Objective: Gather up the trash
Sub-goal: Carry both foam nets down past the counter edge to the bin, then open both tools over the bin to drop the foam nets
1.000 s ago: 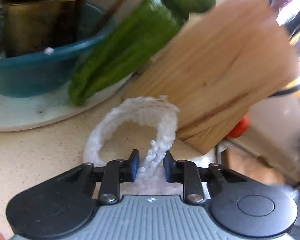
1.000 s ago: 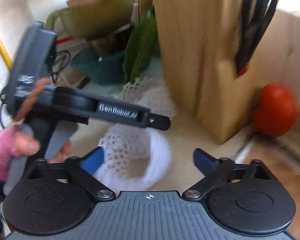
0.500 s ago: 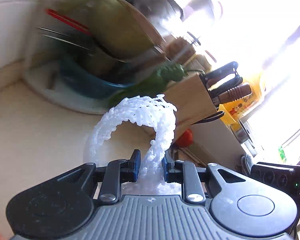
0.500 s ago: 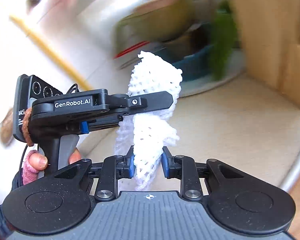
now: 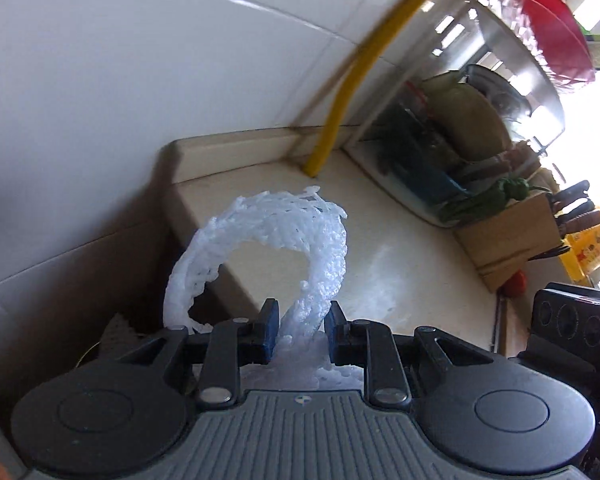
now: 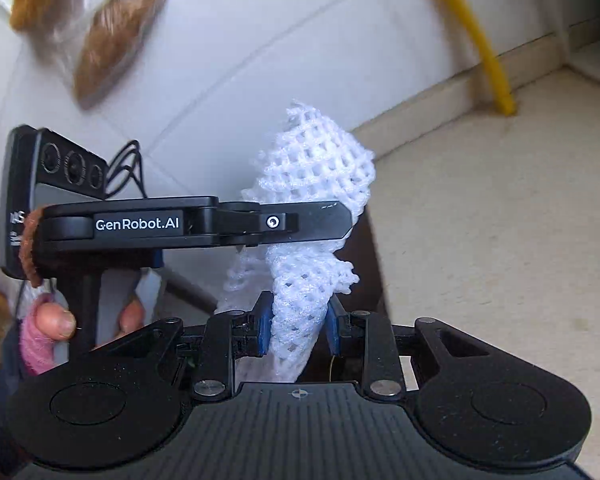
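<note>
- While both grippers share the load, the white foam fruit net [image 6: 312, 240] hangs between them off the counter, probably so the floppy mesh cannot slip or snag on the way to a bin, which no view shows.
- Low in the right wrist view, the right gripper [image 6: 296, 330] has its blue pads nearly together, pinching the net's lower end; the mesh bulges out above the jaws.
- At the middle of that view, the left gripper [image 6: 340, 220] reaches in from the left edge of the frame, and it crosses in front of the net's upper part.
- A hand [image 6: 52, 328] at lower left, in a pink sleeve, wraps the left gripper's handle, which tilts downward.
- Low centre in the left wrist view, that gripper's jaws stand almost closed on a twisted strand of the net, which curls up into an open loop [image 5: 260, 240].
- Beyond the loop lies the beige countertop [image 5: 380, 232], with a yellow pipe [image 5: 340, 112] rising at the tiled wall.
- Farther off, at the right of the frame, sit a wooden knife block [image 5: 512, 236], green peppers [image 5: 492, 198] and a dish rack, well apart from the net.
</note>
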Motion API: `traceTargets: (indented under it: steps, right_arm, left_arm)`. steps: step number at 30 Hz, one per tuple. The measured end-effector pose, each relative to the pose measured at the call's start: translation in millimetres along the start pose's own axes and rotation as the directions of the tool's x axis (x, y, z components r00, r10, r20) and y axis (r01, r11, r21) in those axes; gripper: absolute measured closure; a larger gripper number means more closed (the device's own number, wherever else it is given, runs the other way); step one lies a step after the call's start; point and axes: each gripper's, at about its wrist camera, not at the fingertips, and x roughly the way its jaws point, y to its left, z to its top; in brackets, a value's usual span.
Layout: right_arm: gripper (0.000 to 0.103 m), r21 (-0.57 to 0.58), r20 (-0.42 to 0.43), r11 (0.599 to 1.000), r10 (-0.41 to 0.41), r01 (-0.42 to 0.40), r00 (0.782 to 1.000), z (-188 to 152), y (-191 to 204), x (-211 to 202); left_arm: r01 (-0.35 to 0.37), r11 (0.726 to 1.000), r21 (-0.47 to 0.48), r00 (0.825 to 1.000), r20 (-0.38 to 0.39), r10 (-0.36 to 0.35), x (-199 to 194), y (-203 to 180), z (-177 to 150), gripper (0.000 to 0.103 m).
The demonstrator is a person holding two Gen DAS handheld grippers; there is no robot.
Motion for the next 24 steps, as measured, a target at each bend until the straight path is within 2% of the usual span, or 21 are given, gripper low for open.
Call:
traceTargets:
  steps: [2,4,5,7,8,9,12,15,19,21,22,24]
  right_arm:
    - [0.065,-0.022,-0.037,1.000,-0.018,0.018,0.999,-5.2,9.3,21.1]
    - [0.061,-0.080,-0.060,0.994,-0.085,0.080,0.995,-9.0,17.2,35.4]
    - [0.054,-0.115,-0.065,0.987,-0.123,0.115,0.990,-11.3,22.6,40.9]
    - [0.035,-0.157,-0.079,0.976,-0.166,0.152,0.983,-15.0,30.0,48.3]
    - [0.024,-0.163,-0.075,0.974,-0.172,0.158,0.982,-17.0,32.3,50.2]
    - [0.019,-0.176,-0.066,0.969,-0.186,0.173,0.980,-18.5,34.4,52.0]
    - [0.018,-0.208,-0.042,0.946,-0.264,0.250,0.964,-23.6,35.1,58.8]
    - [0.018,-0.184,-0.028,0.947,-0.275,0.265,0.961,-26.5,31.6,63.0]
    - [0.018,-0.149,0.020,0.953,-0.264,0.264,0.964,-27.6,30.2,60.0]
    - [0.017,-0.129,0.037,0.956,-0.261,0.264,0.965,-25.5,30.4,56.7]
    - [0.017,-0.130,0.047,0.954,-0.265,0.269,0.963,-25.7,32.3,53.8]
    - [0.016,-0.148,0.075,0.938,-0.305,0.313,0.949,-24.4,39.3,47.6]
  left_arm:
    - [-0.050,0.999,-0.015,0.999,-0.007,0.050,2.3,16.6,-5.3,0.076]
    - [-0.101,0.995,-0.021,0.995,-0.022,0.101,8.2,29.9,-12.8,0.071]
    - [-0.121,0.992,-0.031,0.992,-0.036,0.120,10.5,39.2,-18.3,0.066]
    - [-0.148,0.987,-0.067,0.988,-0.057,0.145,20.1,56.2,-25.5,0.055]
    - [-0.160,0.983,-0.089,0.986,-0.066,0.154,27.1,64.8,-27.8,0.041]
    - [-0.173,0.977,-0.121,0.983,-0.082,0.164,36.9,74.8,-30.6,0.027]
    - [-0.190,0.965,-0.181,0.978,-0.118,0.171,69.6,99.4,-36.1,0.025]
    - [-0.200,0.958,-0.205,0.971,-0.169,0.166,97.9,113.2,-40.9,0.025]
    - [-0.192,0.950,-0.244,0.974,-0.162,0.155,88.7,117.4,-42.0,0.025]
    - [-0.223,0.955,-0.197,0.969,-0.147,0.197,73.4,107.0,-39.0,0.025]
    - [-0.249,0.959,-0.137,0.964,-0.128,0.232,61.7,97.9,-38.4,0.025]
    - [-0.315,0.948,-0.052,0.948,-0.077,0.310,43.6,76.5,-37.2,0.024]
